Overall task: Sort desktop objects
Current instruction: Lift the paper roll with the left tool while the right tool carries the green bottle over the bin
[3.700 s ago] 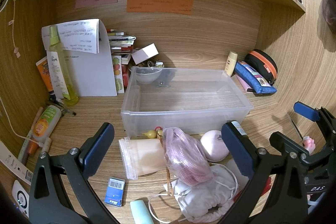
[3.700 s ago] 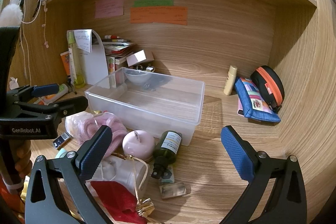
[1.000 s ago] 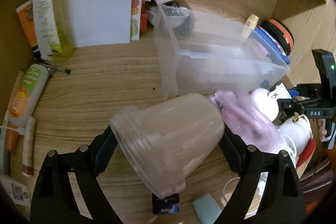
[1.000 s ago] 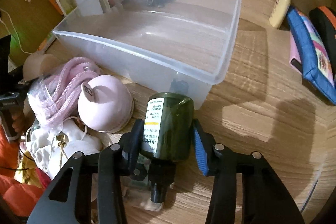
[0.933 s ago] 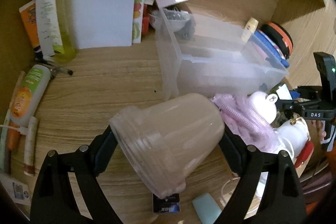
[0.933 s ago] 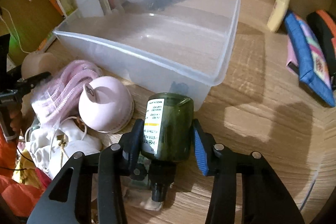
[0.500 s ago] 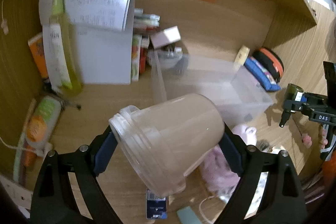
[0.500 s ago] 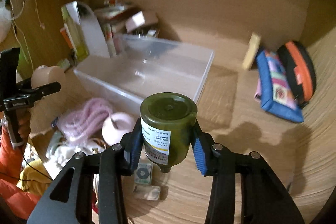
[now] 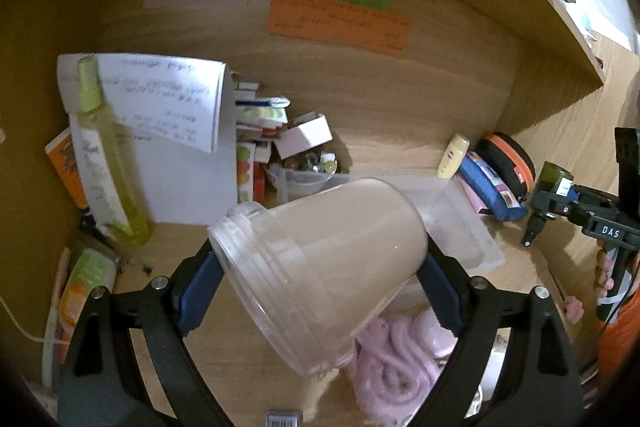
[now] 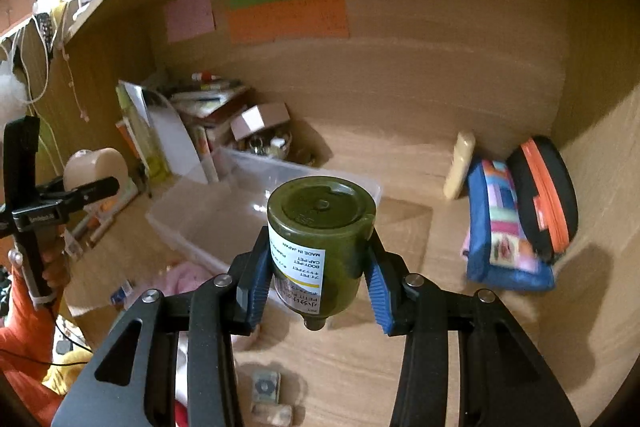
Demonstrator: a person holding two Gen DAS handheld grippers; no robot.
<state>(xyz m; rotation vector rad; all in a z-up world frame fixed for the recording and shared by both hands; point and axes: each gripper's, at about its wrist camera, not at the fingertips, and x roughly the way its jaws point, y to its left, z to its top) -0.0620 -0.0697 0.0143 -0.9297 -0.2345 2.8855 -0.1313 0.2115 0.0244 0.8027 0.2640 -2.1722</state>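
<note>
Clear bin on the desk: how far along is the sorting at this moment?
Done: nothing can be made out in the clear bin. In hand: the left tool grips a frosted plastic jar, and the right tool grips a dark green bottle upside down; both are lifted off the desk. Left: the pink bundle, small items near the front, and tubes at the left are not yet sorted.

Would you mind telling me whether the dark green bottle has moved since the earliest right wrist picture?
Yes. The dark green bottle lay on the desk in front of the clear plastic bin; now the right gripper holds it raised above the bin's near edge.
</note>
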